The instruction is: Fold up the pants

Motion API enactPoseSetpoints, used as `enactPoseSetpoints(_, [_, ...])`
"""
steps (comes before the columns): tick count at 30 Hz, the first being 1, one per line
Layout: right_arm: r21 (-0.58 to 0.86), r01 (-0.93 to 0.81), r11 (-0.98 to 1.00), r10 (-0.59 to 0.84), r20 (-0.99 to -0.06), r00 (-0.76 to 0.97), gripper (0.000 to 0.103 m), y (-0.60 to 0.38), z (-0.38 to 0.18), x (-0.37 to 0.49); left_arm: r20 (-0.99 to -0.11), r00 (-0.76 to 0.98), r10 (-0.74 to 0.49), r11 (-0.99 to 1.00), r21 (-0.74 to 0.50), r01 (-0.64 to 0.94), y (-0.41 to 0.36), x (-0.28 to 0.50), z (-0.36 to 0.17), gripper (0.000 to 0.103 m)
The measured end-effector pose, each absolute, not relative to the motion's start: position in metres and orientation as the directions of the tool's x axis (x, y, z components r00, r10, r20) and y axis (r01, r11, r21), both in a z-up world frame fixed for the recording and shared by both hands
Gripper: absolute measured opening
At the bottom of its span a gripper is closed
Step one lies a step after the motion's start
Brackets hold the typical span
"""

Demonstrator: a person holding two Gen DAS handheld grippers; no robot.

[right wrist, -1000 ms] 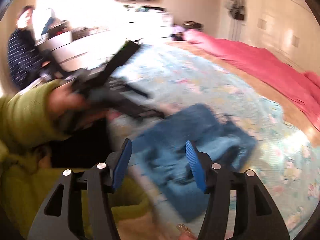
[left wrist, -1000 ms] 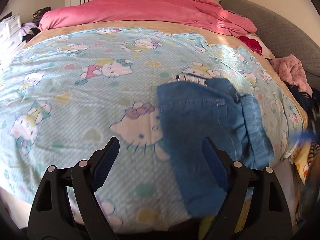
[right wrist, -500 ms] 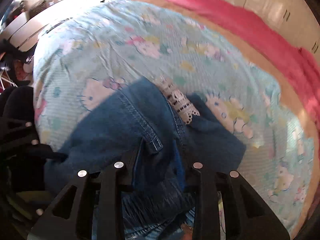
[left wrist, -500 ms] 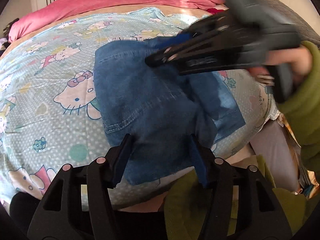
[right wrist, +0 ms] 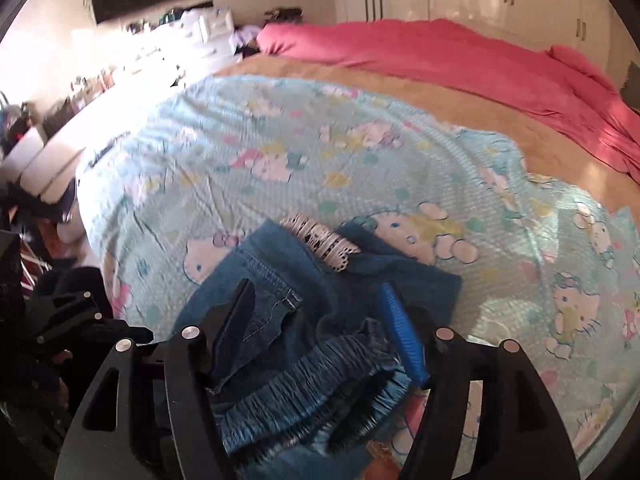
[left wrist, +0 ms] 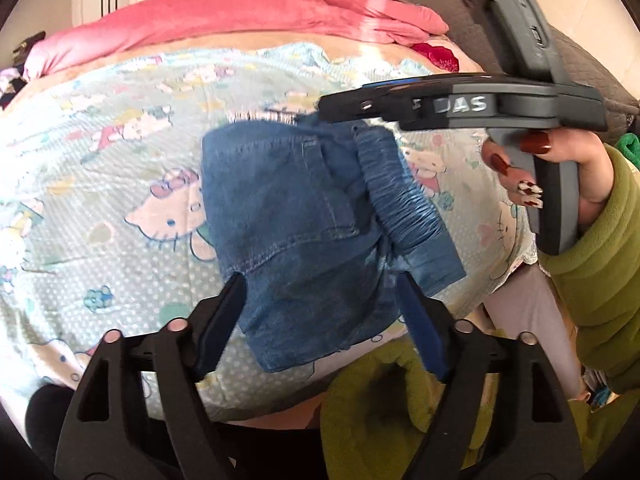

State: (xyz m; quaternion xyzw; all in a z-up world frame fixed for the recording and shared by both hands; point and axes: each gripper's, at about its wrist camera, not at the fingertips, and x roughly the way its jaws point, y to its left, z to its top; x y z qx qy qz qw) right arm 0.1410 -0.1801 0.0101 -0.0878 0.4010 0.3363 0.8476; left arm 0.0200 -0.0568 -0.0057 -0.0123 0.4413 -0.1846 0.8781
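Observation:
A small pair of blue denim pants (left wrist: 304,216) lies crumpled on the Hello Kitty sheet (left wrist: 120,184) near the bed's front edge. Its gathered elastic waistband (left wrist: 404,208) is to the right, and a white lace trim (right wrist: 320,244) shows at its far end. My left gripper (left wrist: 320,312) is open, its jaws on either side of the near hem. My right gripper (right wrist: 316,328) is open over the waistband (right wrist: 304,392) and back pocket (right wrist: 272,304). In the left wrist view the right gripper's body (left wrist: 460,104) reaches in from the right above the pants.
A pink duvet (left wrist: 224,20) is bunched along the far side of the bed, with a grey pillow (left wrist: 592,64) at right. The person's green sleeve (left wrist: 600,280) is at right. A white dresser (right wrist: 208,28) and clutter stand left of the bed.
Both grippers have opened wider. The right gripper, half-closed around the pocket fabric half a second ago, now has its jaws spread. The pants lie in about the same place.

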Motion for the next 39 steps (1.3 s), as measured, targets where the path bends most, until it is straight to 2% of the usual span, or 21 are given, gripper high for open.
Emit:
enactPoseSetpoints(1, [0.130,-0.634,0.762,0.509,-0.725,0.464,0.066,-0.187,0.015,0.138,-0.768,0.550,-0.328,0.934,-0.175,0.313,-0.058,0.018,-0.004,0.079])
enactPoseSetpoints(2, [0.135,-0.628,0.766,0.514,-0.714,0.475,0.075,-0.192,0.019,0.134,-0.766,0.556,-0.323,0.935,-0.168,0.312,-0.059,0.017,-0.001,0.082])
enactPoseSetpoints(3, [0.135,-0.623,0.770,0.515,-0.707,0.484,0.078,-0.194,0.021,0.134,-0.762,0.565,-0.315,0.938,-0.159,0.308,-0.059,0.015,0.002,0.087])
enactPoseSetpoints(6, [0.138,-0.617,0.775,0.526,-0.681,0.508,0.078,-0.208,0.030,0.126,-0.753,0.591,-0.289,0.947,-0.134,0.293,-0.061,0.013,0.011,0.093])
enactPoseSetpoints(7, [0.138,-0.614,0.777,0.528,-0.673,0.518,0.078,-0.212,0.033,0.123,-0.748,0.600,-0.283,0.948,-0.125,0.292,-0.061,0.011,0.014,0.093])
enactPoseSetpoints(10, [0.134,-0.601,0.788,0.529,-0.647,0.549,0.090,-0.223,0.042,0.115,-0.738,0.618,-0.272,0.952,-0.113,0.283,-0.058,0.010,0.021,0.093])
enactPoseSetpoints(26, [0.106,-0.547,0.830,0.502,-0.570,0.651,0.095,-0.265,0.064,0.082,-0.707,0.684,-0.182,0.978,-0.056,0.202,-0.053,0.013,0.036,0.094])
enactPoseSetpoints(39, [0.130,-0.484,0.866,0.450,-0.626,0.637,0.095,-0.280,0.035,0.086,-0.726,0.673,-0.139,0.989,-0.061,0.138,-0.042,0.022,0.025,0.094])
